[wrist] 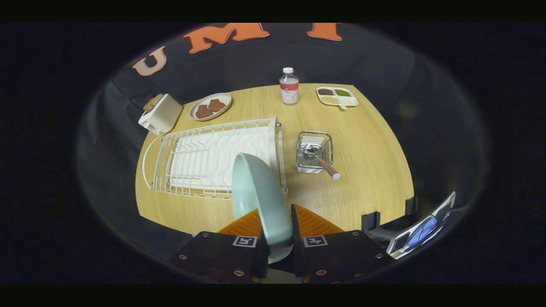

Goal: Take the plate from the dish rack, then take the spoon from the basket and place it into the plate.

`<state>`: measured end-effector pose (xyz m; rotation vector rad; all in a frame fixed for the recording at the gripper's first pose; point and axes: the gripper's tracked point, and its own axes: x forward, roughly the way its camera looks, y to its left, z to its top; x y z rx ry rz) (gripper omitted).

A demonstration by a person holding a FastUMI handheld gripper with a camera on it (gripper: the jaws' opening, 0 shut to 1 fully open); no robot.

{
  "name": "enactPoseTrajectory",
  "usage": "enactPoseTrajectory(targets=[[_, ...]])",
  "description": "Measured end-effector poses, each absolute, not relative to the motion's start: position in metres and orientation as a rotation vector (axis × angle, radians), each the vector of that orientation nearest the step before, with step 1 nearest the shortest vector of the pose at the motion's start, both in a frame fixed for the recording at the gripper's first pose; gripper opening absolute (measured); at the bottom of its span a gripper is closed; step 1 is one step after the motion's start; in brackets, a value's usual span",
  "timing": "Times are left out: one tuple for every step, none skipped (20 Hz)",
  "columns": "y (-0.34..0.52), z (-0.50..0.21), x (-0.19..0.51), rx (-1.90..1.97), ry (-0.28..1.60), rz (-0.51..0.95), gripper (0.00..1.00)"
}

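Note:
My gripper [276,221] is shut on a pale green plate [256,192], which stands on edge between the two fingers and is held up above the table. Beyond it lies the white wire dish rack [200,160] on its white tray, with no dishes in it. To the right of the rack stands a small wire basket [314,151]. A spoon [320,160] lies in it, its bowl inside the basket and its reddish-brown handle with a white tip sticking out over the rim toward me.
At the back of the wooden table [367,162] stand a clear bottle [289,86], a divided snack tray [337,97], an oval plate with brown food [210,106] and a white toaster [161,113]. A phone-like device on a clamp [420,232] sits at the near right edge.

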<state>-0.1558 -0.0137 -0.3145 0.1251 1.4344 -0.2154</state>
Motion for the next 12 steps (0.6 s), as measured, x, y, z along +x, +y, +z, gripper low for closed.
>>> enactPoseTrajectory(targets=[[-0.012,-0.316,-0.165,0.151,1.449,-0.212,0.25],[-0.012,-0.318,-0.171,0.164,1.453,-0.207,0.25],[-0.012,-0.321,-0.177,0.169,1.451,-0.194,0.25],[-0.012,-0.323,-0.183,0.175,1.45,-0.186,0.25],[-0.012,-0.327,-0.19,0.186,1.457,-0.177,0.25],[-0.012,-0.331,-0.198,0.206,1.467,-0.175,0.25],[-0.012,-0.336,-0.205,0.227,1.479,-0.171,0.25],[-0.011,-0.341,-0.211,0.25,1.484,-0.166,0.25],[-0.01,-0.347,-0.216,0.274,1.493,-0.163,0.25],[-0.008,-0.353,-0.221,0.302,1.502,-0.159,0.25],[-0.006,-0.359,-0.226,0.321,1.51,-0.149,0.25],[-0.005,-0.364,-0.228,0.327,1.509,-0.14,0.25]])
